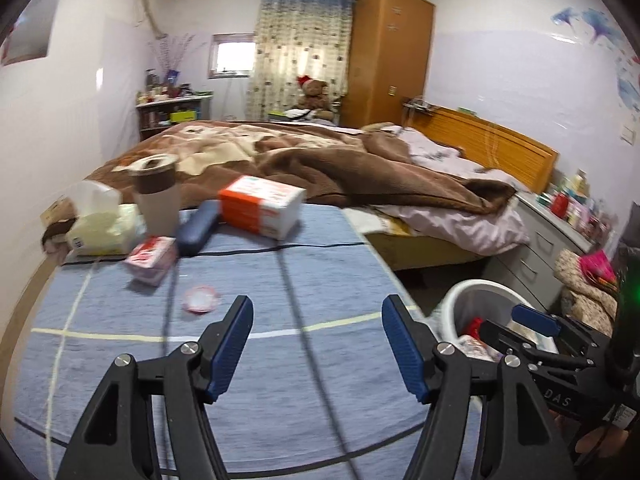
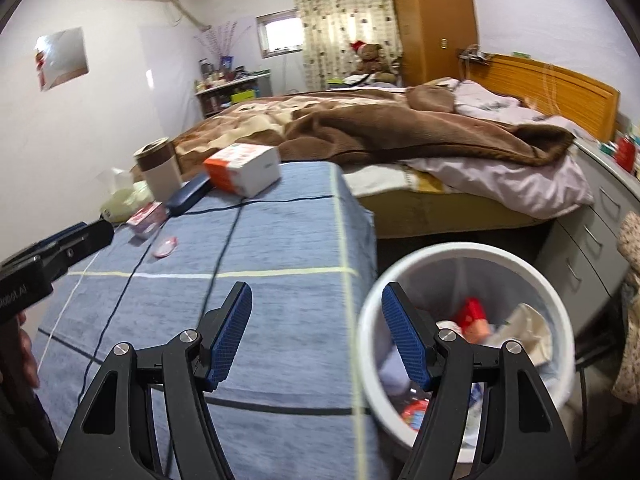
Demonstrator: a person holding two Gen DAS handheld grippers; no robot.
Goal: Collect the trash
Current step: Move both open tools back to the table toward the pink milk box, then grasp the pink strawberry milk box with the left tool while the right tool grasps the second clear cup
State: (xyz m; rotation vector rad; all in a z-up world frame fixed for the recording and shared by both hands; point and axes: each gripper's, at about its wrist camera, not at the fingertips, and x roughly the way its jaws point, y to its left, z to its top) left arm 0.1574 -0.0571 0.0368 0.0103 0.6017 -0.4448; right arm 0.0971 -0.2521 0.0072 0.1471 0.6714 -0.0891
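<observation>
Currently both tongs are standing apart with nothing between the pads, so nothing is being carried; I judge the step in hand to be the reach back toward the desk for the next piece of trash.

Trash remaining, as far as can be read: a small round pink-rimmed lid or wrapper [image 1: 201, 299] is lying flat on the blue striped cloth of the desk [image 1: 280, 280], apart from everything else. Just beyond it a crumpled pink-and-red packet [image 1: 151, 260] is sitting near the desk's far left. Whether that packet is empty cannot be told.

Behind these are a dark blue case [image 1: 197, 227], a white cup with a brown band [image 1: 156, 196], a soft tissue pack [image 1: 100, 228] and an orange-and-white box [image 1: 260, 210]; these are probably not trash, though that is a judgement only.

The white waste bin [image 2: 400, 276] is standing on the floor just off the desk's right edge, beside the grey drawer unit [image 2: 592, 248], and is already holding red and white scraps.

The left tongs [image 1: 316, 344] are hovering above the cloth, aimed roughly at the pink-rimmed lid. The right tongs [image 2: 316, 336] are hanging over the desk edge, with one pad overlapping the bin's rim in view.

Next move, by my reading: bring the left tongs forward and down over the lid. It is thin and flat on cloth, so one pad may need to slide under an edge; the risk is pinching the cloth instead.
</observation>
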